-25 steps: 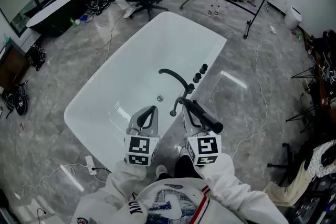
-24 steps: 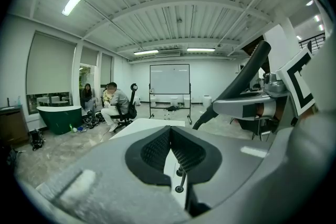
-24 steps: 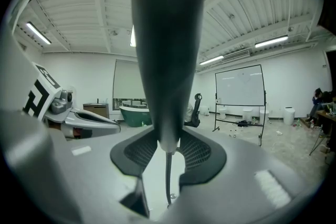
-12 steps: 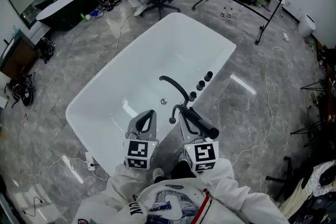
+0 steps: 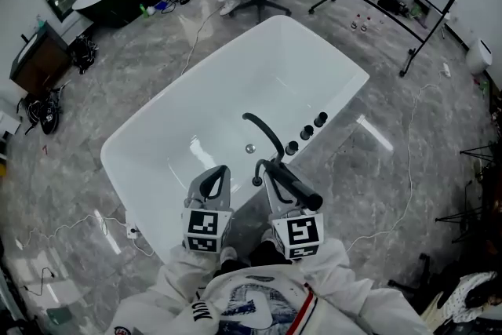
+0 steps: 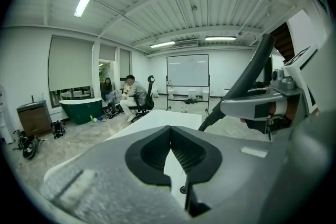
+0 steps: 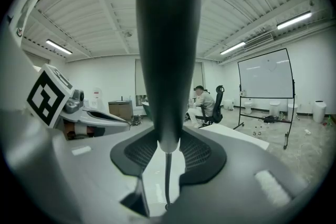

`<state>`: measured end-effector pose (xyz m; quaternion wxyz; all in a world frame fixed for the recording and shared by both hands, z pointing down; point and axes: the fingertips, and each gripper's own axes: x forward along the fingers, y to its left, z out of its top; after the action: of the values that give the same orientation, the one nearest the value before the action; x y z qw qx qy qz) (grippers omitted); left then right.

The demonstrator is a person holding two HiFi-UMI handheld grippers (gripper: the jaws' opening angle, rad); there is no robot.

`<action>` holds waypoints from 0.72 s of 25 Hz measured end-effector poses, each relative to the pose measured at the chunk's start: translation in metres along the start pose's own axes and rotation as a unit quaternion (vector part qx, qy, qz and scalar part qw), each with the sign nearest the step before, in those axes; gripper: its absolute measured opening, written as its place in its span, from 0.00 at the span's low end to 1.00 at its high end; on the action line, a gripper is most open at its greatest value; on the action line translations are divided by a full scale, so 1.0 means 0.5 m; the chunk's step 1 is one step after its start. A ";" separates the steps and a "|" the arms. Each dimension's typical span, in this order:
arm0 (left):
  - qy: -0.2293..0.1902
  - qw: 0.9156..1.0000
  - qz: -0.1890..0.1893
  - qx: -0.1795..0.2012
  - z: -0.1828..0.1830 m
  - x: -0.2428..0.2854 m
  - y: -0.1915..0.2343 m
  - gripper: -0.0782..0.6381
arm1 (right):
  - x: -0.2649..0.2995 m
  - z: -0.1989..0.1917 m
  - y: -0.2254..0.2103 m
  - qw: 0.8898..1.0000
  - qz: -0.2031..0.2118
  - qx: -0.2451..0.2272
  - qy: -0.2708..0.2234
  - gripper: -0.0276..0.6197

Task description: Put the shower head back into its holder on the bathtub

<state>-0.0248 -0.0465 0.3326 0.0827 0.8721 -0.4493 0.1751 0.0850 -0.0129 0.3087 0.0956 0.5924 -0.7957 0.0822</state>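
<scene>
Right hand-held gripper (image 7: 167, 153) pinches shower head (image 7: 168, 34) | left hand-held gripper (image 6: 170, 150) pressed together | head view alone: knobs (image 5: 306, 132), apparently on bathtub (image 5: 235, 82) rim

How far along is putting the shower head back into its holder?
Done: the right gripper is shut on the shower head. In hand: it holds it near the bathtub rim, beside the black faucet. Remaining: seating it back on the rim, not yet done. The left gripper is shut and empty.
</scene>
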 end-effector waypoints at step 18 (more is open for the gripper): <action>0.031 0.999 0.021 -0.019 -0.059 0.042 -0.010 0.11 | 0.042 -0.080 -0.020 0.998 0.038 0.014 0.045 0.26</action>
<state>-0.0163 -0.0504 0.3678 0.1100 0.8549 -0.4680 0.1951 0.0911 -0.0256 0.3532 0.1191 0.5587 -0.8114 0.1236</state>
